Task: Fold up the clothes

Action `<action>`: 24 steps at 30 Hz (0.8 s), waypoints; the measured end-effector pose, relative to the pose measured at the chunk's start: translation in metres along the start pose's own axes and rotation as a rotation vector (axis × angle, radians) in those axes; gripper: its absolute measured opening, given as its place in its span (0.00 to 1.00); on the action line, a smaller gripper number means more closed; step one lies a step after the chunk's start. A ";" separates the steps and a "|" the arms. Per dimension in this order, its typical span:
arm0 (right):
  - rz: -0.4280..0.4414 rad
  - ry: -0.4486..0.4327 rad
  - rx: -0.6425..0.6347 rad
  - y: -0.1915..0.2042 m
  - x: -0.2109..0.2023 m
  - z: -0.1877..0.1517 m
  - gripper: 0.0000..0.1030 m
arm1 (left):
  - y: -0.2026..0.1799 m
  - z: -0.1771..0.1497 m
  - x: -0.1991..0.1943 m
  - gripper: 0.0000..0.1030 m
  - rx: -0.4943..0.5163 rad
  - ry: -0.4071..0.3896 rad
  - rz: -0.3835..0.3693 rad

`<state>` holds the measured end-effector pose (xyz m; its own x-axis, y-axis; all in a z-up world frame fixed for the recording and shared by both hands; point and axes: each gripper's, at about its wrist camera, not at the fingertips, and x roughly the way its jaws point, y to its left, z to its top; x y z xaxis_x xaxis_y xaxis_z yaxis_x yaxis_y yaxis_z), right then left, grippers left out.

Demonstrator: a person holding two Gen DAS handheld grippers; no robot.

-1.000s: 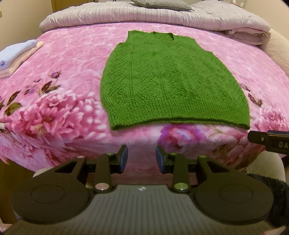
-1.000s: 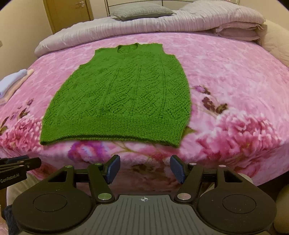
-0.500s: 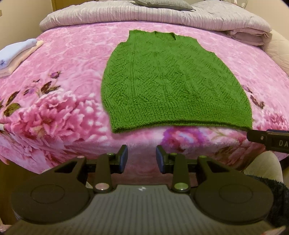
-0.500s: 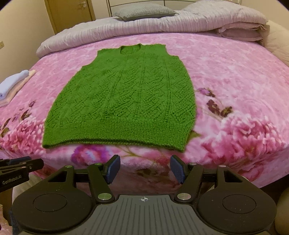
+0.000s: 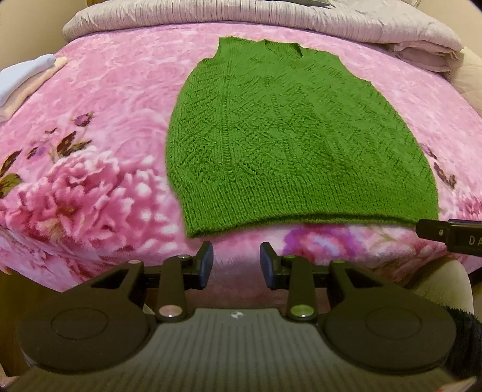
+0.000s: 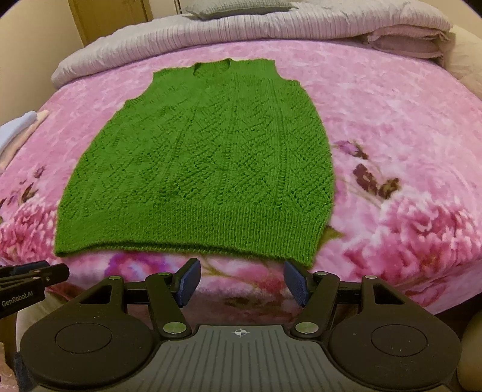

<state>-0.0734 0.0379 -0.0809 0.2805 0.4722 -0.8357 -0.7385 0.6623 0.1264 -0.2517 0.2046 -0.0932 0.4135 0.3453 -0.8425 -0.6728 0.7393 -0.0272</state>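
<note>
Flat green vest (image 5: 289, 144), hem near bed edge (image 5: 241, 259); left gripper (image 5: 236, 265), right gripper (image 6: 241, 282) released, empty.

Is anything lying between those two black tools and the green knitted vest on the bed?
Nothing visible. Only bare pink floral blanket separates the left tool and the right tool from the hem of the green knitted vest. Both tools are open and empty.

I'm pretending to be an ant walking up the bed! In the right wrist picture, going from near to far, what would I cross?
Right gripper → green knitted vest on the pink flowered blanket → folded grey quilt → grey pillow.
</note>
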 end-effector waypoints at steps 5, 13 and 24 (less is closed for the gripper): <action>-0.007 0.016 0.014 -0.007 0.012 0.012 0.62 | 0.007 0.015 0.014 0.29 -0.006 -0.001 -0.005; 0.100 -0.074 0.063 -0.039 0.020 0.039 0.62 | 0.022 0.045 0.048 0.29 0.036 -0.041 -0.063; 0.181 -0.127 0.079 -0.086 0.061 0.086 0.62 | 0.032 0.094 0.092 0.29 0.063 -0.087 -0.164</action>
<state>0.0599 0.0603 -0.0971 0.2270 0.6535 -0.7221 -0.7347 0.6016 0.3135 -0.1773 0.3145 -0.1208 0.5678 0.2636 -0.7798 -0.5535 0.8235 -0.1247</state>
